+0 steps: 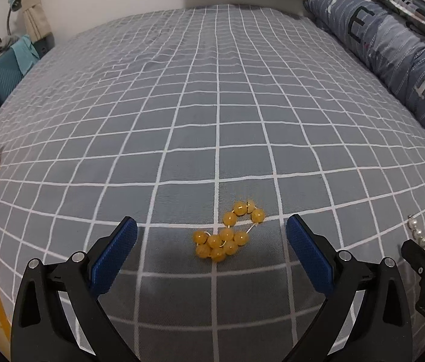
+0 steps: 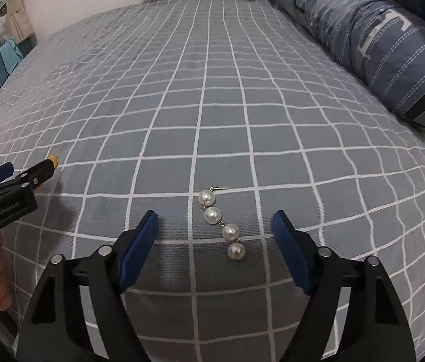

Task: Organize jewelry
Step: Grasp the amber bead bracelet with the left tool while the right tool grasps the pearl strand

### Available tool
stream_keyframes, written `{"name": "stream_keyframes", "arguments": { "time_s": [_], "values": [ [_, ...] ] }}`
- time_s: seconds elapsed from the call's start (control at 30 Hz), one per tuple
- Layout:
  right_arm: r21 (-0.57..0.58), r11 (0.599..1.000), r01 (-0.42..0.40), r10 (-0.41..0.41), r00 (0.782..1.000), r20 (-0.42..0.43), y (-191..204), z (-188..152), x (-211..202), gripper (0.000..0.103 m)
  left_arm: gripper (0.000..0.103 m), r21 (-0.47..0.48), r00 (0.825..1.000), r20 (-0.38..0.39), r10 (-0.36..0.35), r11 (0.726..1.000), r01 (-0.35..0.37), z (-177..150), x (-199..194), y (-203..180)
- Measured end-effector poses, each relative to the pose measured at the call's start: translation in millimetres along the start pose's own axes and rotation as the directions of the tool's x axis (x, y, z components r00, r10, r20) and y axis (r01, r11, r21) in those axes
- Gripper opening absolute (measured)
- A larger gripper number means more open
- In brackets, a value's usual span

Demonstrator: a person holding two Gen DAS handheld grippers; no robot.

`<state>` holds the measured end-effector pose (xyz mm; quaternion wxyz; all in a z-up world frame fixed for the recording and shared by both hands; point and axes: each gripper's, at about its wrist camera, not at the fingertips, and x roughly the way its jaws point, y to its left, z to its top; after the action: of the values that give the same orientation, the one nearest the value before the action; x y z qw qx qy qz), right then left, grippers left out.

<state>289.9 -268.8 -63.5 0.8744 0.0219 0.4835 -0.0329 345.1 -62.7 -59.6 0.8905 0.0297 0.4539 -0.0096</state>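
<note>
From the left wrist, the left gripper (image 1: 212, 235) sits low over the checked bedsheet (image 1: 182, 105), jaws spread wide with the amber bead bracelet (image 1: 227, 235), a bunched cluster of glossy round beads, lying between its ribbed blue pads (image 1: 116, 256).

From the right wrist, the right gripper (image 2: 215, 226) likewise stands wide apart, flanking the pearl strand (image 2: 223, 224), four smooth white spheres linked in a line on the sheet.

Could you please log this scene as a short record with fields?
surface: bed with grid sheet
left gripper: open, over yellow beads
right gripper: open, over pearls
beads: bunched on the sheet, not gripped
pearls: four in a line, not gripped
pillow: along the bed's right side
</note>
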Motion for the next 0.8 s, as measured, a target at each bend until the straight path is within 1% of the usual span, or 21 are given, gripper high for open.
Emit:
{"name": "stream_keyframes", "arguments": {
  "time_s": [0.07, 0.17, 0.23, 0.27, 0.33, 0.37, 0.43, 0.53, 0.6, 0.63, 0.67, 0.7, 0.73, 0.8],
  "values": [
    [-0.003, 1.0, 0.004, -0.004, 1.0, -0.004, 0.3, -0.1, 1.6, 0.067, 0.097, 0.001, 1.0, -0.009, 0.001, 1.0, -0.001, -0.4, 4.3, 1.1],
    [0.004, 1.0, 0.003, -0.003, 1.0, -0.006, -1.0, 1.5, 1.4, 0.06, 0.094, -0.005, 1.0, -0.019, -0.01, 1.0, 0.01, -1.1, 8.3, 2.4],
    [0.008, 1.0, 0.006, -0.006, 1.0, -0.008, -1.3, 2.5, 1.6, 0.052, 0.085, -0.015, 0.999, -0.024, -0.023, 1.0, 0.023, -2.9, 8.1, 4.7],
    [0.009, 1.0, 0.007, -0.007, 1.0, -0.009, -2.0, 2.4, 1.4, 0.05, 0.083, -0.019, 0.999, -0.027, -0.028, 0.999, 0.028, -3.0, 8.0, 5.3],
    [0.009, 1.0, 0.013, -0.013, 1.0, -0.012, -1.2, 1.9, 1.3, 0.044, 0.077, -0.019, 0.999, -0.033, -0.038, 0.999, 0.038, -3.8, 7.6, 5.2],
    [0.008, 1.0, 0.017, -0.017, 1.0, -0.013, -1.2, 2.1, 1.7, 0.043, 0.072, -0.018, 0.999, -0.036, -0.038, 0.999, 0.037, -3.8, 7.7, 5.2],
    [0.002, 1.0, 0.023, -0.023, 1.0, -0.017, 0.4, 3.4, 1.8, 0.035, 0.058, -0.02, 0.998, -0.04, -0.054, 0.998, 0.053, -3.6, 6.5, 5.0],
    [0.001, 1.0, 0.025, -0.025, 0.999, -0.022, 1.1, 2.7, 1.3, 0.026, 0.049, -0.022, 0.997, -0.046, -0.062, 0.998, 0.061, -3.1, 6.0, 4.9],
    [0.004, 1.0, 0.027, -0.027, 0.999, -0.025, 0.5, 2.7, 1.8, 0.021, 0.041, -0.018, 0.997, -0.048, -0.06, 0.998, 0.059, -3.0, 5.9, 4.0],
    [0.005, 1.0, 0.029, -0.029, 0.999, -0.027, 0.7, 2.8, 1.9, 0.02, 0.038, -0.017, 0.997, -0.051, -0.063, 0.998, 0.062, -3.0, 5.8, 3.7],
    [0.005, 0.999, 0.031, -0.031, 0.999, -0.027, 0.5, 2.9, 1.8, 0.02, 0.033, -0.015, 0.997, -0.052, -0.064, 0.998, 0.064, -2.6, 5.8, 3.7],
    [0.008, 0.999, 0.032, -0.032, 0.999, -0.027, 0.0, 2.8, 1.8, 0.012, 0.026, -0.012, 0.997, -0.053, -0.065, 0.998, 0.064, -2.5, 5.3, 3.0],
    [0.016, 0.999, 0.031, -0.031, 0.999, -0.029, -0.9, 2.9, 1.5, 0.01, 0.02, -0.005, 0.997, -0.049, -0.062, 0.998, 0.061, -3.1, 4.0, 2.2],
    [0.022, 0.999, 0.03, -0.029, 0.999, -0.026, -1.4, 2.8, 0.5, 0.01, 0.016, 0.013, 0.997, -0.034, -0.063, 0.998, 0.064, -4.8, 0.6, -0.6]
  ]
}}
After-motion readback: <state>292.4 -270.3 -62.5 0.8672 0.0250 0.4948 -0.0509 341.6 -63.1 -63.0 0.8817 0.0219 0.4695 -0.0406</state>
